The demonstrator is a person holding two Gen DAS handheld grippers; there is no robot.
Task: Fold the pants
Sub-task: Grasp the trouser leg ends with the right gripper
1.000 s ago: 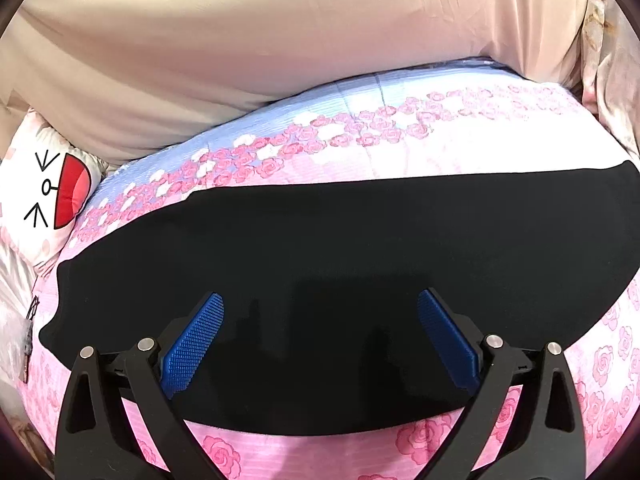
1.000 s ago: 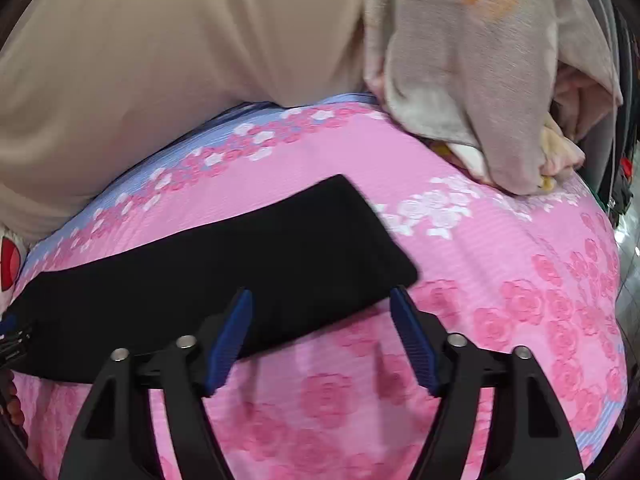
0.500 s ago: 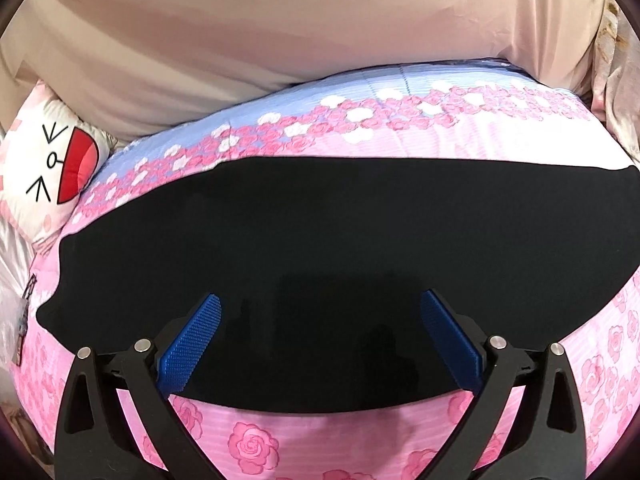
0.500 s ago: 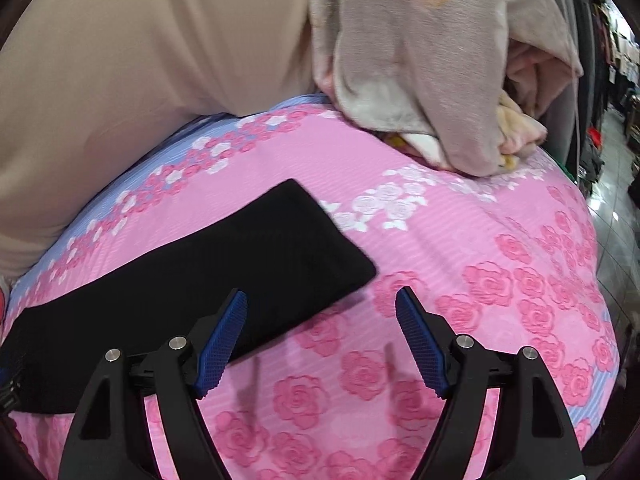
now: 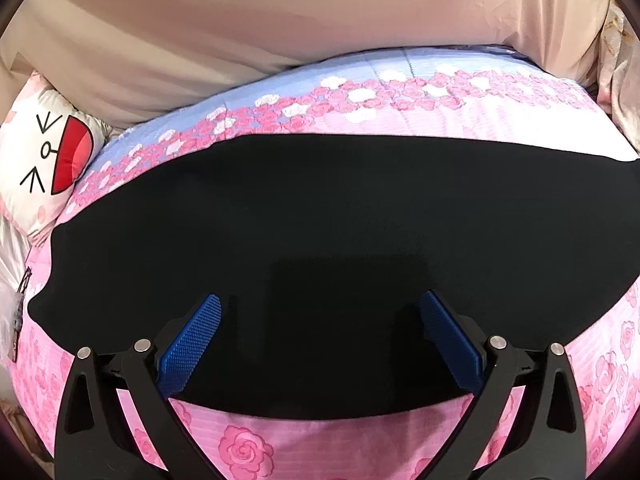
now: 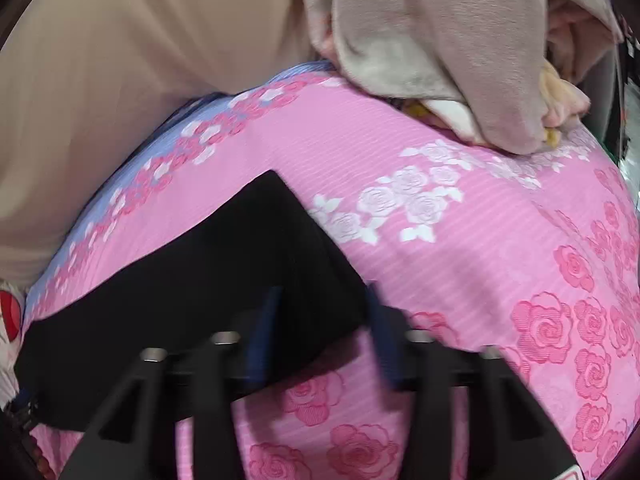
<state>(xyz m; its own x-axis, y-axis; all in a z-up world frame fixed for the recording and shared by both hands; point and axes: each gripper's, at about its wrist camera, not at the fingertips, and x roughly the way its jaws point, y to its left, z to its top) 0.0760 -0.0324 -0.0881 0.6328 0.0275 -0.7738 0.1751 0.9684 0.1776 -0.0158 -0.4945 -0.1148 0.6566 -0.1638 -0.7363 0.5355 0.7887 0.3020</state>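
Note:
Black pants [image 5: 320,232] lie flat as a long band across the pink rose bedsheet [image 5: 248,448]. My left gripper [image 5: 320,312] is open and empty, its blue pads [image 5: 192,340] low over the pants' middle near the front edge. In the right wrist view the pants' right end [image 6: 224,280] shows with its corner pointing up. My right gripper [image 6: 324,312] hovers over that end's lower corner, blurred by motion, its fingers [image 6: 264,328] still apart with nothing between them.
A beige cover [image 5: 280,20] rises behind the bed. A cartoon-face pillow [image 5: 52,152] lies at the left. A heap of beige blankets [image 6: 440,40] sits at the bed's far right. The bed's right edge drops off beyond the roses [image 6: 616,320].
The left gripper has moved forward and lower over the pants. The right gripper swung back left onto the pants' end and its fingers have narrowed from wide open.

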